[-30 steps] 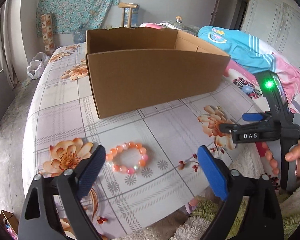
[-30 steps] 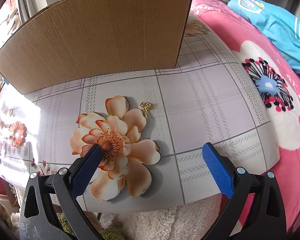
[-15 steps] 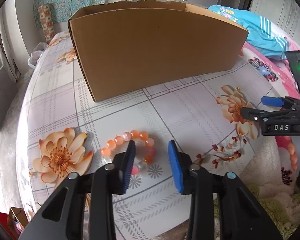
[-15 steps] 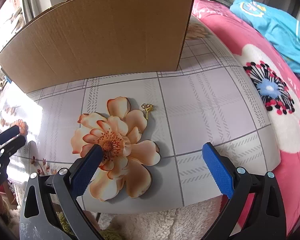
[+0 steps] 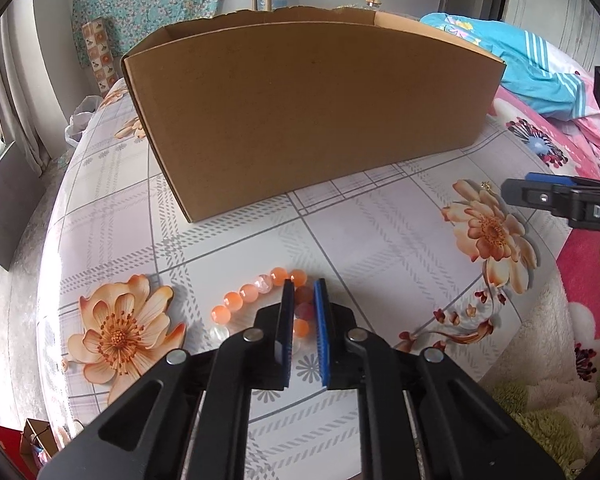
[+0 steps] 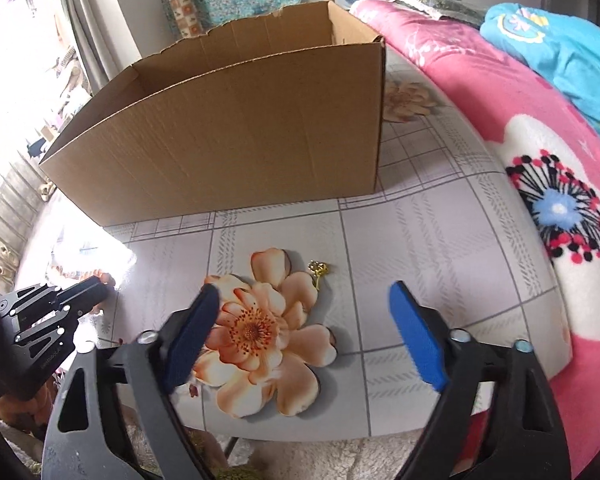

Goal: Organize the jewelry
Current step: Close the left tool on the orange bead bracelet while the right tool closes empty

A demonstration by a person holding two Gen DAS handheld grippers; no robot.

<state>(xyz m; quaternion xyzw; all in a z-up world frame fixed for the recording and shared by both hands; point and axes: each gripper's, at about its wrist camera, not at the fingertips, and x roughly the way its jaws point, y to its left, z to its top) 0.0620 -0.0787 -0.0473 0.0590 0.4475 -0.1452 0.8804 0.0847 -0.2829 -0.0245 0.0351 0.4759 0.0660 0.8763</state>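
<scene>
A bracelet of orange and pink beads [image 5: 246,292] lies on the floral table [image 5: 380,240]. My left gripper [image 5: 303,282] points down at its right side. The jaws are closing, and the blue pads press on the beads between them. The left gripper also shows at the left edge of the right wrist view [image 6: 96,288]. A small gold trinket [image 6: 318,272] lies beside a printed flower. My right gripper [image 6: 303,290] hovers just short of the trinket. Its jaws are closing but still wide, with nothing between the pads. Its tip shows in the left wrist view [image 5: 512,188].
A big open cardboard box [image 5: 308,120] [image 6: 220,140] stands on the table behind both pieces. A pink flowered blanket [image 6: 540,184] and blue clothing [image 6: 560,52] lie to the right. A fluffy rug runs along the table's near edge [image 5: 540,400].
My left gripper came down over the bracelet and its jaws went from wide apart to almost together on the beads. The right gripper's jaws narrowed and its view tilted up.
</scene>
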